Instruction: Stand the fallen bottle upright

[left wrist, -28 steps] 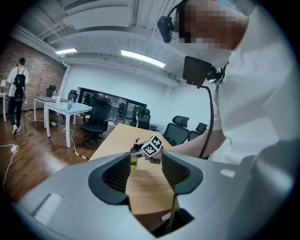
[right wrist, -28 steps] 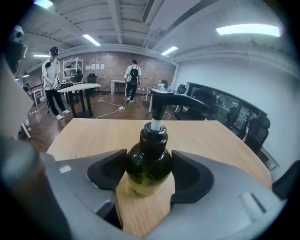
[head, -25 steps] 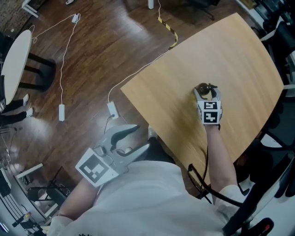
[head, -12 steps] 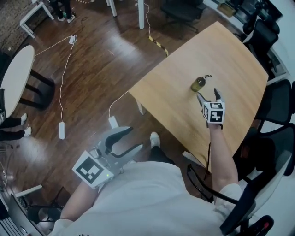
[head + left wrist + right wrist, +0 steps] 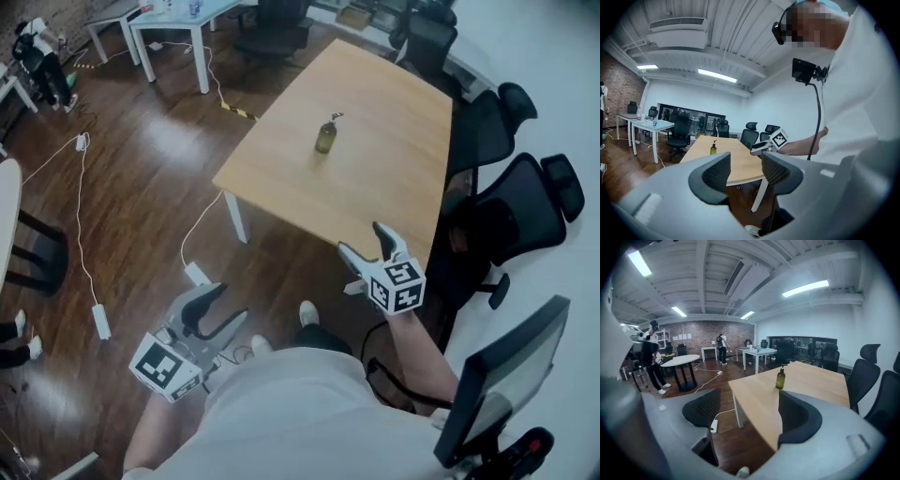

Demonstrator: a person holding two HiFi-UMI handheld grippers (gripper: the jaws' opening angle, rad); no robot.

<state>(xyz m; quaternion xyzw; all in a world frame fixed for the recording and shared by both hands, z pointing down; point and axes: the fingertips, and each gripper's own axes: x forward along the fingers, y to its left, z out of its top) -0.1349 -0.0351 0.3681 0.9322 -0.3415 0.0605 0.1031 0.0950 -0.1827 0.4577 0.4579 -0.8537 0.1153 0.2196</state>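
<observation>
An olive-green pump bottle (image 5: pixel 325 137) stands upright near the middle of the wooden table (image 5: pixel 394 178); it also shows small in the left gripper view (image 5: pixel 713 148) and in the right gripper view (image 5: pixel 780 378). My right gripper (image 5: pixel 367 246) is open and empty, held off the table's near edge, well away from the bottle. My left gripper (image 5: pixel 217 309) is open and empty too, low over the floor at the left. The right gripper (image 5: pixel 759 148) also shows from the left gripper view.
Black office chairs (image 5: pixel 511 202) line the table's right side. A white cable with a power block (image 5: pixel 196 273) lies on the dark wood floor by the table leg. White tables (image 5: pixel 169 28) stand at the back left. People (image 5: pixel 722 348) stand far off.
The right gripper let go of the bottle, which now stands upright on the table. Both grippers and the head view have drawn well back from the table.
</observation>
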